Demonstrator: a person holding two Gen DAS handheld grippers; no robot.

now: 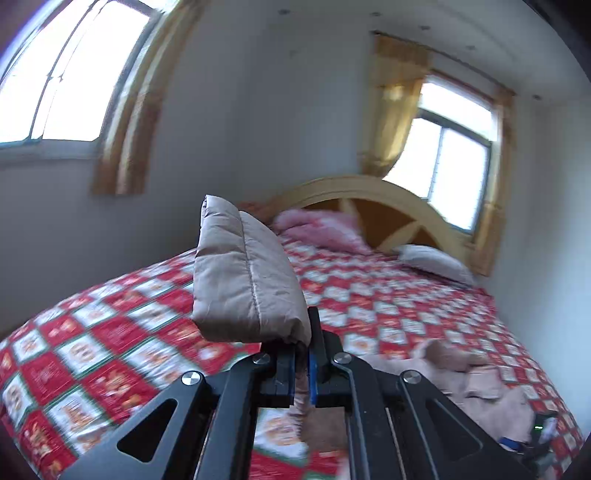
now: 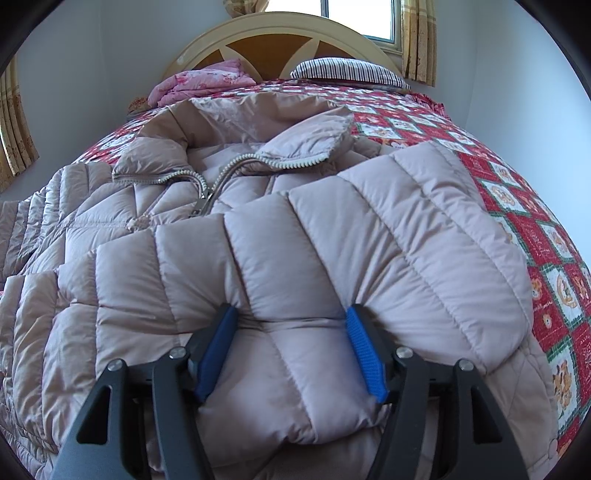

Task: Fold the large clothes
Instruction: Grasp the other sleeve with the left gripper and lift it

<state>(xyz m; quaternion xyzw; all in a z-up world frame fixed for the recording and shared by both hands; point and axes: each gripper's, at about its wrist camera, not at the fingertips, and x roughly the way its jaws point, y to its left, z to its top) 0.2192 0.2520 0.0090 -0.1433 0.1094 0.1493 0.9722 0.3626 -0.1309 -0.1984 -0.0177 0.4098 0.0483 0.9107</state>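
Note:
A pale pink quilted puffer jacket (image 2: 258, 240) lies spread on the bed, its zipper (image 2: 207, 192) partly undone below the collar. One sleeve lies folded across the jacket's front. My right gripper (image 2: 291, 317) straddles that sleeve, its blue pads (image 2: 364, 350) pressing into the padding on both sides. In the left wrist view my left gripper (image 1: 303, 332) is shut on a quilted end of the jacket (image 1: 243, 273), which stands up above the bed. The rest of the jacket (image 1: 480, 376) shows blurred at the lower right.
A red and white checked bedspread (image 1: 110, 332) covers the bed. A pink folded blanket (image 2: 199, 83) and a striped pillow (image 2: 347, 70) lie by the wooden headboard (image 2: 273, 33). Walls run close along both sides of the bed, and the windows have curtains.

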